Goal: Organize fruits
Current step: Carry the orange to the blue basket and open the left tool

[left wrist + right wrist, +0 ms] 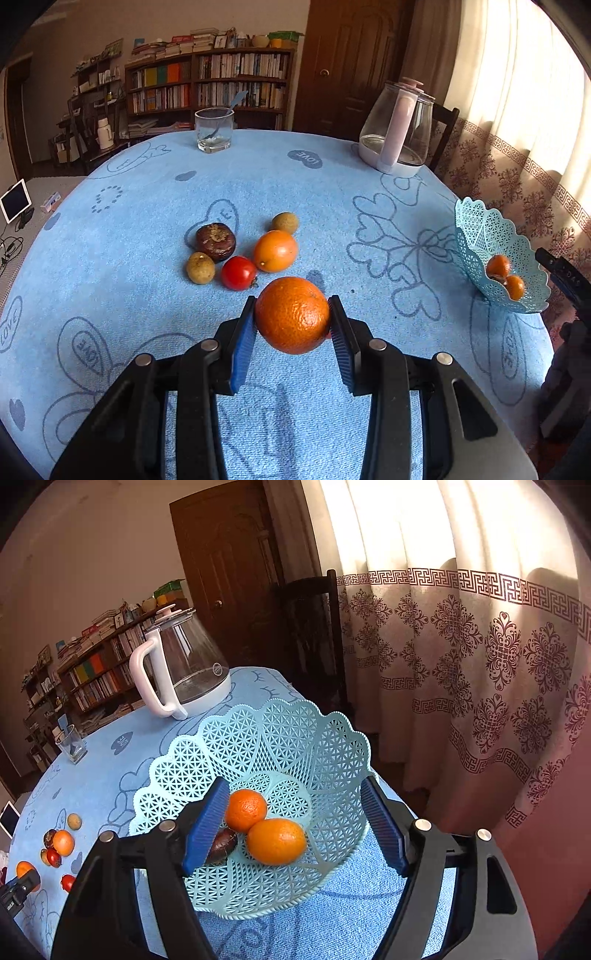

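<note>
My left gripper (pixel 292 321) is shut on a large orange (pixel 291 314) and holds it above the blue tablecloth. Behind it lie a red tomato (pixel 238 272), a smaller orange (pixel 275 251), a dark mangosteen (pixel 215 241) and two brownish round fruits (pixel 200 268) (pixel 285 222). My right gripper (pixel 295 827) is open, its fingers either side of the light blue lattice basket (pixel 295 738). The basket holds two oranges (pixel 246 810) (pixel 276 841) and a dark fruit (pixel 221 844). The basket also shows at the right of the left wrist view (pixel 476 229).
A glass kettle with a white handle (pixel 397 129) and a drinking glass with a spoon (pixel 214 129) stand at the table's far side. A chair and patterned curtain lie beyond the right edge. A tablet (pixel 15 201) sits off to the left.
</note>
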Action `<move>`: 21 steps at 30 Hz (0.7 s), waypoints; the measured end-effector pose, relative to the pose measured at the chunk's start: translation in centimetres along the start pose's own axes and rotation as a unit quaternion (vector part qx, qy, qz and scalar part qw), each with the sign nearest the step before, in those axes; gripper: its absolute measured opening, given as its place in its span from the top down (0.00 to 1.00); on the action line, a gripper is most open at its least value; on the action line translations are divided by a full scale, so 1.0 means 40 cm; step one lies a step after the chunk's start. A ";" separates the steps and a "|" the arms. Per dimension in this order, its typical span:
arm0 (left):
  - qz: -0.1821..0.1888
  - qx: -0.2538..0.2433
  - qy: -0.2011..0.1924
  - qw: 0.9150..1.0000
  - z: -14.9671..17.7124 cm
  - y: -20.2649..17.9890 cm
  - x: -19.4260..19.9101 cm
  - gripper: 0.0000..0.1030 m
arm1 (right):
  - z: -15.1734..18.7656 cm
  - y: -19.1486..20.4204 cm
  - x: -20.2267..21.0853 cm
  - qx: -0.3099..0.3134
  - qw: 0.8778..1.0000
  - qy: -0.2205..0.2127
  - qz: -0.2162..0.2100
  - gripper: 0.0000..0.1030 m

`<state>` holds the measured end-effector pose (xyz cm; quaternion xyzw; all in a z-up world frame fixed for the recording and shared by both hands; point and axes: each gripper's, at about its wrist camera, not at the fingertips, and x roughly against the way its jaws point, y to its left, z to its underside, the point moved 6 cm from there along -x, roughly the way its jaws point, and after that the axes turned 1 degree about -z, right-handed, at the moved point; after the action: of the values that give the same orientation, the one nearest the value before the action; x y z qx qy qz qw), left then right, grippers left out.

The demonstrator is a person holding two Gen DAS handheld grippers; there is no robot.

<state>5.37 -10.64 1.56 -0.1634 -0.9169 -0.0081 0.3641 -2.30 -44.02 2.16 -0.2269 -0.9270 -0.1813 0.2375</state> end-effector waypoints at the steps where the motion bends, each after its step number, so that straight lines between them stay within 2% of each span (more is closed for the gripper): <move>1: 0.004 -0.008 -0.002 1.000 -0.009 -0.023 -0.001 0.62 | 0.004 0.001 -0.002 -0.002 1.000 0.000 -0.001 0.27; 5: 0.021 -0.037 -0.007 0.999 -0.038 -0.116 -0.015 0.62 | 0.010 0.006 -0.001 0.000 1.000 -0.009 0.002 0.26; 8: 0.037 -0.058 -0.006 0.998 -0.057 -0.190 -0.033 0.62 | 0.004 -0.002 0.013 -0.011 1.000 -0.026 0.004 0.18; 14: 0.081 -0.096 0.005 0.992 -0.085 -0.330 -0.078 0.62 | 0.001 -0.036 0.017 -0.045 0.998 -0.031 0.006 0.17; 21: 0.109 -0.132 0.007 0.985 -0.107 -0.455 -0.120 0.62 | -0.002 -0.065 0.018 -0.077 0.997 -0.032 0.005 0.16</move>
<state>5.94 -29.83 3.40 -0.3090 -0.8820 -0.0902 0.3441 -4.16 -45.98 2.00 -0.2552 -0.9162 -0.2434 0.1905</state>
